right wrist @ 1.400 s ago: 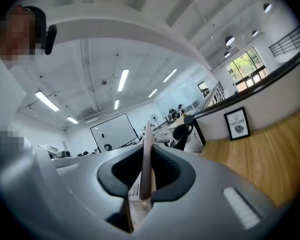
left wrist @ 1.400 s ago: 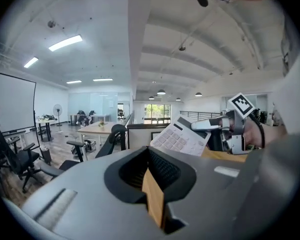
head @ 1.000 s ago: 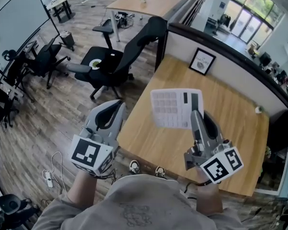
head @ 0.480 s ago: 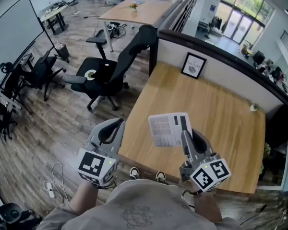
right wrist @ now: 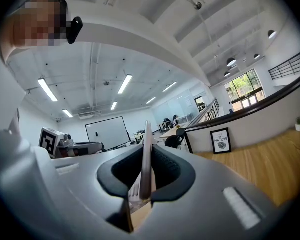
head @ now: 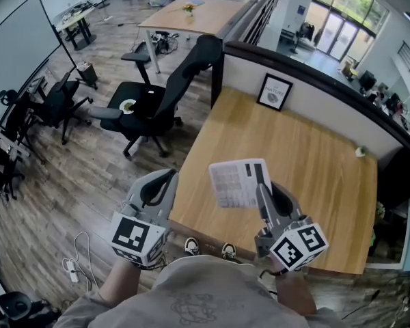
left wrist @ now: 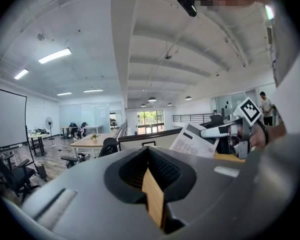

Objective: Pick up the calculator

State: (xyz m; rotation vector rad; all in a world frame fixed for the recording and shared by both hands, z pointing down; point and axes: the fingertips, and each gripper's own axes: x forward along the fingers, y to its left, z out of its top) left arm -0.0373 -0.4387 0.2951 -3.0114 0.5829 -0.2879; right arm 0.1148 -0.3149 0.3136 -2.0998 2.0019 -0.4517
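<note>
The white calculator (head: 239, 182) hangs above the near edge of the wooden desk (head: 307, 162), keys facing up. My right gripper (head: 263, 191) is shut on its near right edge. In the right gripper view the calculator (right wrist: 146, 156) stands edge-on between the pads. From the left gripper view the calculator (left wrist: 192, 141) and the right gripper (left wrist: 225, 131) show off to the right. My left gripper (head: 164, 176) hovers beside the desk's left edge, over the floor, jaws together and holding nothing.
A framed picture (head: 273, 91) leans against the partition at the desk's back. A small white object (head: 359, 152) sits at the desk's far right. A black office chair (head: 157, 94) stands left of the desk, with more chairs and tables beyond.
The right gripper and the calculator have sunk and come nearer to the body; the left gripper dropped slightly. Over the last half second both have kept still.
</note>
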